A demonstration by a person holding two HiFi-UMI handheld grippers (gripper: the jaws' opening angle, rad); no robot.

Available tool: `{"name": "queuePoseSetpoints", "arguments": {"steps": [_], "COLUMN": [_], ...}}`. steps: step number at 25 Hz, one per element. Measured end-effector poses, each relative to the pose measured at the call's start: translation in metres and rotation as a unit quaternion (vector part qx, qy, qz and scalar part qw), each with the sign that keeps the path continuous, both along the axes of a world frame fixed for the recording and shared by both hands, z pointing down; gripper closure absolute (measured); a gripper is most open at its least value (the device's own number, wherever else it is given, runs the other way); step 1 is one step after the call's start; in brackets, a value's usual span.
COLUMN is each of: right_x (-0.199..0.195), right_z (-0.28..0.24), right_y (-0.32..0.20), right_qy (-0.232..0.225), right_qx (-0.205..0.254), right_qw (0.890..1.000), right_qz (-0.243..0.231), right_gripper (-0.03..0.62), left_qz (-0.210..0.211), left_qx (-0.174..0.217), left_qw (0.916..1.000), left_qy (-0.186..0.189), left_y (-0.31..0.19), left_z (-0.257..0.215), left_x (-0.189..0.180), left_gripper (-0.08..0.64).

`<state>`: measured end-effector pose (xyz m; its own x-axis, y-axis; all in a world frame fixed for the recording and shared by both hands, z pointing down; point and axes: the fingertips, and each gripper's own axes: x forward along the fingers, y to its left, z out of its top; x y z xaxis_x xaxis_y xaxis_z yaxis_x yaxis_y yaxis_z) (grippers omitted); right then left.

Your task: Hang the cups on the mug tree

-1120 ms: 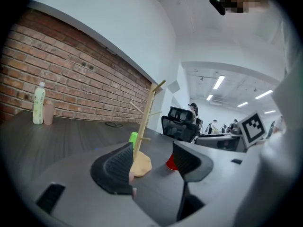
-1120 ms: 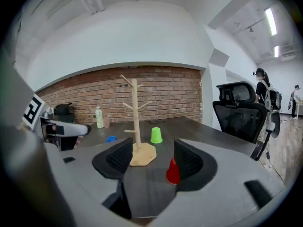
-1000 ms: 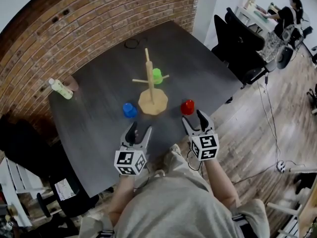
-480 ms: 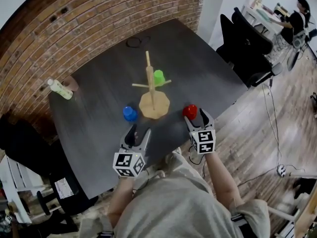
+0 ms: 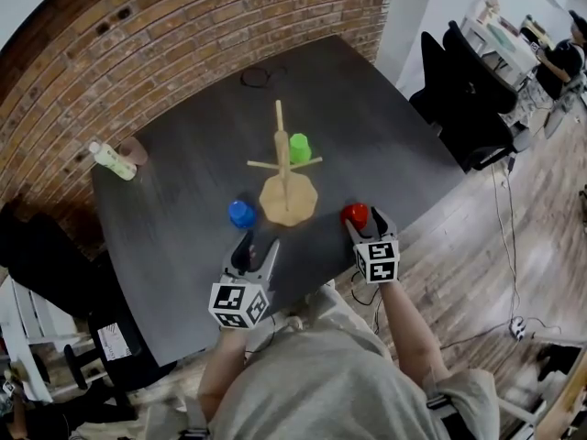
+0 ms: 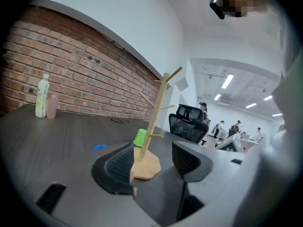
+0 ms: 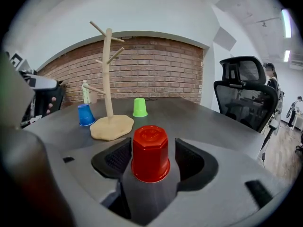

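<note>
- The red cup (image 5: 354,213) stands upside down on the dark table (image 5: 183,154), near its front edge and right of the mug tree (image 5: 283,168).
- The right gripper (image 5: 366,225) has just been opening its jaws; they stand wide with the red cup between them, unclamped.
- 2 more cups sit inverted by the tree's base: a green cup (image 5: 299,147) behind, a blue cup (image 5: 241,214) to the left.
- The left gripper (image 5: 258,246) hovers spread and empty near the blue cup.
</note>
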<state>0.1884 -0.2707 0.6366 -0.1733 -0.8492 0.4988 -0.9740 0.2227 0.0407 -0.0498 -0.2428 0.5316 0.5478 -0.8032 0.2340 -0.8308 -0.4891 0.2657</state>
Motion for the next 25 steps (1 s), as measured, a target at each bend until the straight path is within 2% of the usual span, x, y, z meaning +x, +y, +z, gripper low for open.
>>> {"name": "queuePoseSetpoints", "arguments": {"steps": [4,12,25], "right_x": [0.001,-0.001,-0.023], "right_z": [0.003,-0.005,-0.064], "right_y": [-0.004,-0.002,0.007], "right_qy": [0.003,0.000,-0.006], "right_qx": [-0.004,0.003,0.056], "right_qw": [1.000,1.000,0.998], "right_qz": [0.001,0.003,-0.005], "right_gripper": [0.364,0.367,0.367], "left_qz": [-0.002,-0.006,-0.013], "left_qx": [0.000,0.006,0.016], "left_qw": [1.0000,1.0000,0.9998], "left_qy": [0.002,0.004,0.009], "left_y": [-0.002,0.002,0.025], "left_z": [-0.001,-0.005,-0.016], "left_x": [0.001,-0.004,-0.020], "left_gripper": [0.314,0.314,0.319]}}
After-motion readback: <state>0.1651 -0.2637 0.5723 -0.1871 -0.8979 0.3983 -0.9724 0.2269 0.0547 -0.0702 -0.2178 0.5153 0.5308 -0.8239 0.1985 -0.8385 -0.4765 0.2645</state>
